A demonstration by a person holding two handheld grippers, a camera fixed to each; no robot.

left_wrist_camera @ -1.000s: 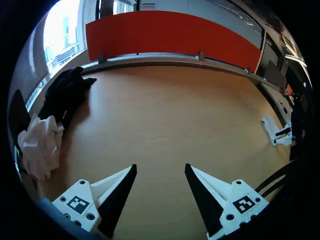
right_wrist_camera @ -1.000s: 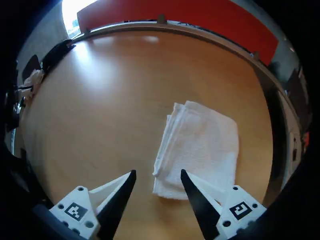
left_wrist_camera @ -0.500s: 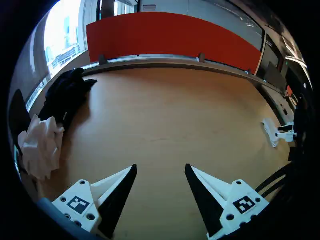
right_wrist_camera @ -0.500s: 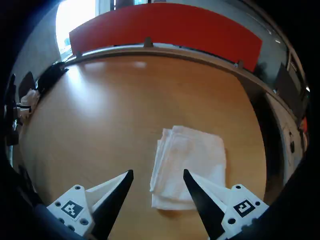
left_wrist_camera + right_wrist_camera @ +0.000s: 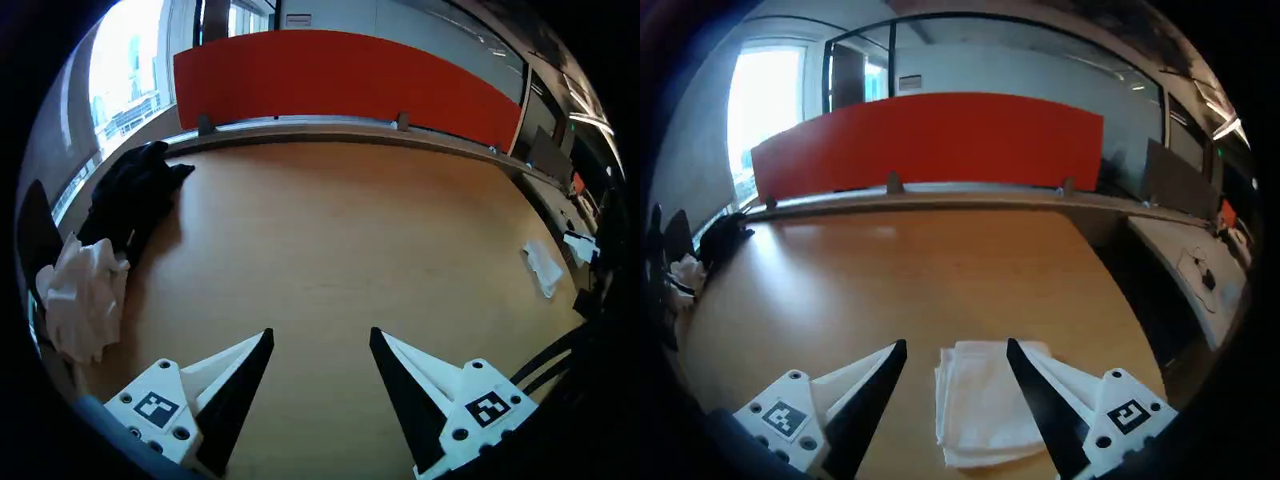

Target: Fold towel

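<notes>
A white towel (image 5: 980, 400), folded into a small rectangle, lies flat on the wooden table (image 5: 920, 272) in the right gripper view. My right gripper (image 5: 954, 354) hangs open just above its near part, touching nothing. The same towel (image 5: 545, 266) appears small at the far right of the left gripper view, with the other gripper (image 5: 582, 245) lifted beside it. My left gripper (image 5: 320, 340) is open over bare wood, far from the towel, with nothing between its fingers.
A crumpled white cloth (image 5: 80, 292) and a black garment (image 5: 132, 192) lie along the table's left edge. An orange divider panel (image 5: 344, 76) runs along the far edge. A second desk (image 5: 1192, 272) stands to the right across a gap.
My right gripper has pulled back and tilted up, so the towel slid from mid-view to the bottom of its view. The left gripper has stayed in place.
</notes>
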